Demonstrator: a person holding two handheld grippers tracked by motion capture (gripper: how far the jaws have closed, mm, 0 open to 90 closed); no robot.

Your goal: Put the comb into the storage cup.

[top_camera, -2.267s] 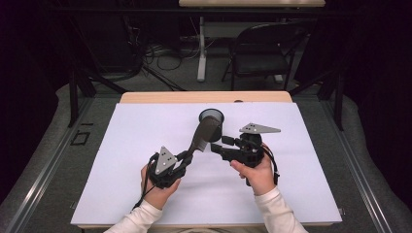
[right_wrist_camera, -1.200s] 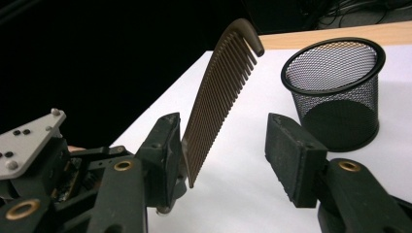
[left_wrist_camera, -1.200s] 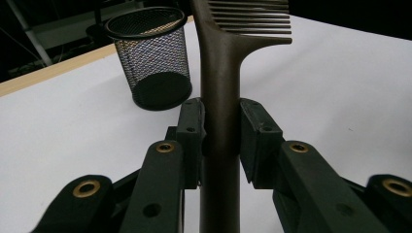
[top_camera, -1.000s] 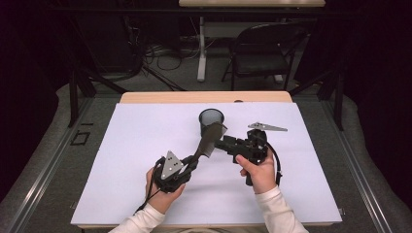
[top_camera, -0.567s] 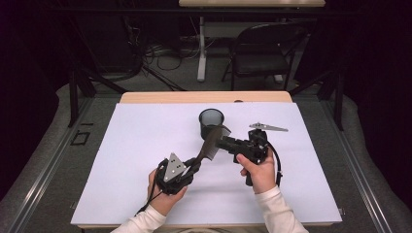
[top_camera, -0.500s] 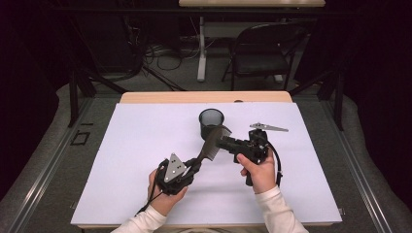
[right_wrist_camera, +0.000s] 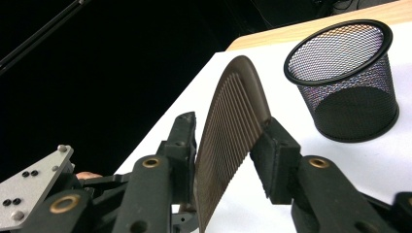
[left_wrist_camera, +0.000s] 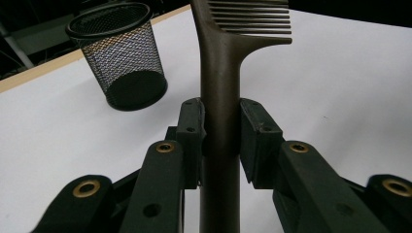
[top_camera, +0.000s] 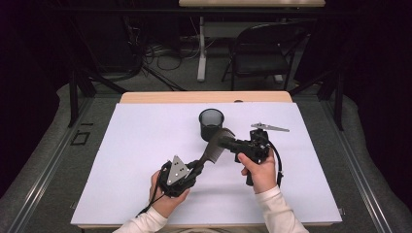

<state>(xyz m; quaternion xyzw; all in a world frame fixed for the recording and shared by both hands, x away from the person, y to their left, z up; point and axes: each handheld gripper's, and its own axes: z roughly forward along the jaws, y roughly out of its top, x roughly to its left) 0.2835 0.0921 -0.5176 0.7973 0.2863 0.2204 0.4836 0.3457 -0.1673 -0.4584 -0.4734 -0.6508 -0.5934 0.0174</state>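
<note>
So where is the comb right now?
In the high view, the comb sits mid-table between the left gripper and right gripper, just before the mesh cup.

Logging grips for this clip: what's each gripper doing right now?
Left gripper: shut on the comb handle.
Right gripper: jaws have just been closing on the comb's toothed end, pads touching it.

We take this for a lab or recording studio rather than a home. The white-covered table [top_camera: 145, 145] stands alone on grey floor, ringed by black curtains. Beyond its far edge we see loose cables [top_camera: 155, 53] on the floor, a folding chair [top_camera: 260, 53] and dark stand legs [top_camera: 80, 87].
</note>
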